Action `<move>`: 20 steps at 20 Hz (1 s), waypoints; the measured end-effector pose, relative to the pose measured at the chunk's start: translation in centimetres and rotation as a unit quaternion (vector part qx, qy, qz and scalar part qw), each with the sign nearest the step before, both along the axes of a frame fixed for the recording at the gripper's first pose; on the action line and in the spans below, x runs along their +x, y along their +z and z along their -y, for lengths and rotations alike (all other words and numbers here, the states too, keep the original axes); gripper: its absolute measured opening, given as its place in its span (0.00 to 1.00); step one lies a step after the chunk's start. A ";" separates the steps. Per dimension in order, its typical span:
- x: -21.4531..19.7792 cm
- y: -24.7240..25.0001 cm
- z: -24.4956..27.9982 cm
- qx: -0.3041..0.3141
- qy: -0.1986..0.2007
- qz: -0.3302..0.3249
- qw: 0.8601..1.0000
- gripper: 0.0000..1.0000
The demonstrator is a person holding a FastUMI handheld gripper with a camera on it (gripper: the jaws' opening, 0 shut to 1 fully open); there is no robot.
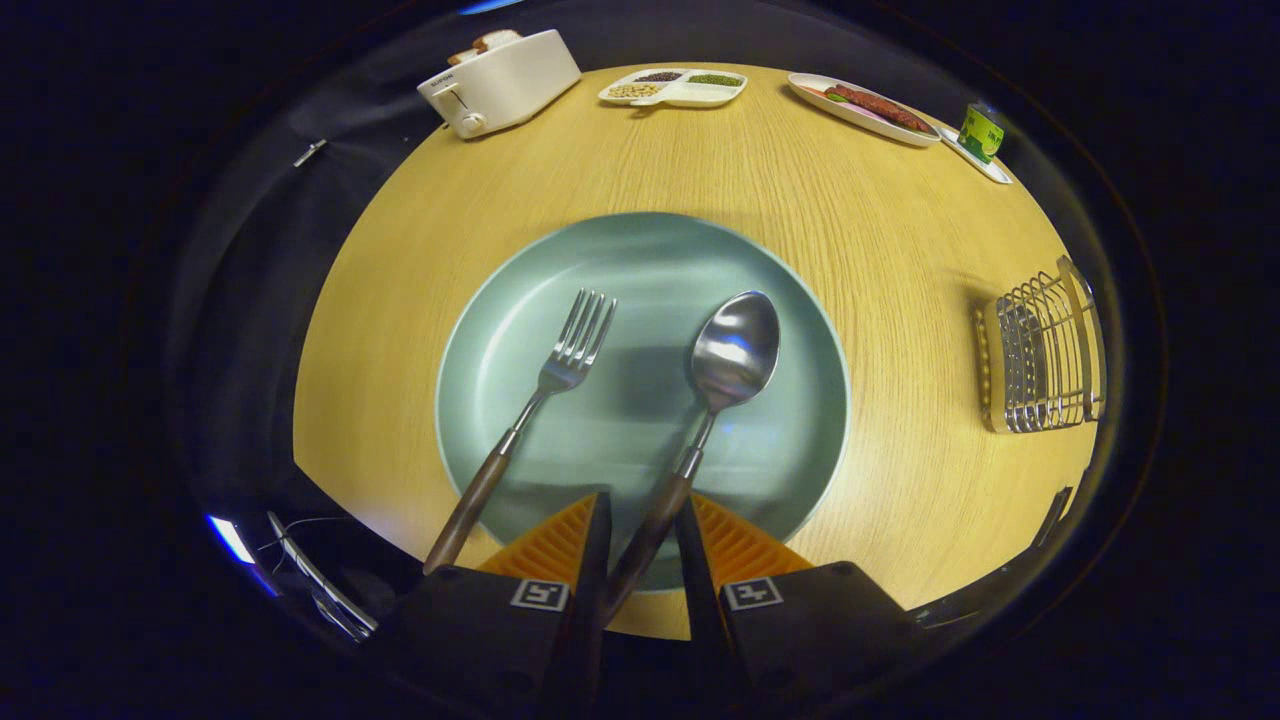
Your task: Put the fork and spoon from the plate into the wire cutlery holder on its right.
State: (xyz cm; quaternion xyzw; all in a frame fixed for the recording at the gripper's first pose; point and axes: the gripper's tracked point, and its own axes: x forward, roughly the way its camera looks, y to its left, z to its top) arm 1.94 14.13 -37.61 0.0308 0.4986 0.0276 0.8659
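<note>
Between the two fingers of the gripper (642, 525) lies the dark wooden handle of the spoon (722, 370); the fingers stand close on either side of it, but contact of both pads cannot be confirmed from this angle. Its bowl rests on the pale green plate (800, 330), beyond the fingertips. A fork (545, 395) lies on the same plate to the left of the spoon, its tines pointing away and its handle overhanging the near rim. Well to the right of the plate, on the wooden table (900, 230), stands the wire cutlery holder (1040, 355). At the far table edge sit a white toaster (500, 80), a divided dish of beans (673, 88) and a plate of sausages (865, 107).
</note>
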 end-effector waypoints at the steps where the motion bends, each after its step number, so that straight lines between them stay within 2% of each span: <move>1: 0.2 -0.2 0.1 0.005 0.002 -0.007 1.000 0.36; 3: 0.6 0.5 0.5 0.025 -0.009 -0.008 1.000 0.22; 4: 0.5 0.0 0.4 0.036 -0.004 -0.028 0.999 0.14; 6: 0.0 0.9 0.8 0.047 -0.001 -0.032 0.998 0.08; 10: -0.8 2.3 1.2 0.071 0.013 -0.034 0.997 0.08; 14: -1.5 6.5 3.0 0.092 0.036 -0.018 0.995 0.08; 20: -2.6 13.3 9.6 0.099 0.053 -0.001 0.994 0.08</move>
